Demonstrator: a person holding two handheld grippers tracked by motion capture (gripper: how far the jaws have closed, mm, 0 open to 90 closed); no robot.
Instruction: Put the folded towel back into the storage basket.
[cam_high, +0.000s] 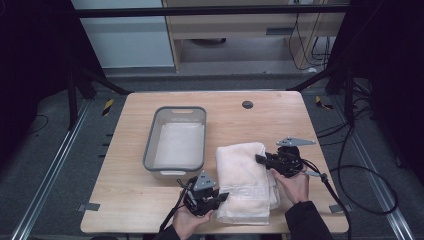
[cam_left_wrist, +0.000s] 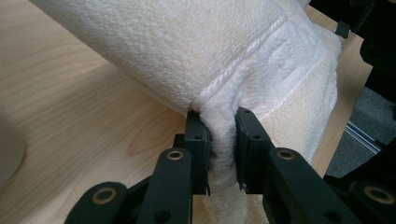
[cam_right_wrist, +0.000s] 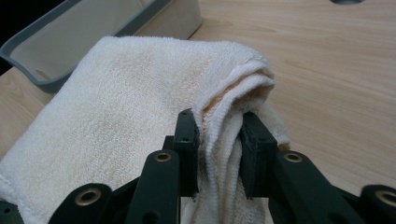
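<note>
- Since both grippers already pinch it, the white towel (cam_high: 246, 181) is the thing in hand: folded, lying on the wooden table (cam_high: 135, 192) just right of the grey bin (cam_high: 175, 138), near the front edge.
- Left gripper (cam_high: 220, 196): jaws pressed onto the towel's near-left edge. In the left gripper view the pads (cam_left_wrist: 196, 140) squeeze a thick fold of terry at the woven border band.
- Right gripper (cam_high: 260, 159): jaws clamped on the far-right edge. The right gripper view shows several stacked layers bunched between the pads (cam_right_wrist: 187, 140).
- Handling, my read: light, soft, fully limp. No stiffness, so anything between the two grips will sag and the free part will hang.
- Not fragile or slippery; the looped pile gives the pads good friction. Slip risk is low, and the real risk is layers peeling apart.
- Right grip looks like it has all layers, but the innermost ones can't be checked from here.
- Best hold: edges or corners, pads biting through every layer, as now. The hemmed band on the left side is the firmest spot.
- Keep the grips apart enough to hold the fold taut, or it will unfold on a lift.
</note>
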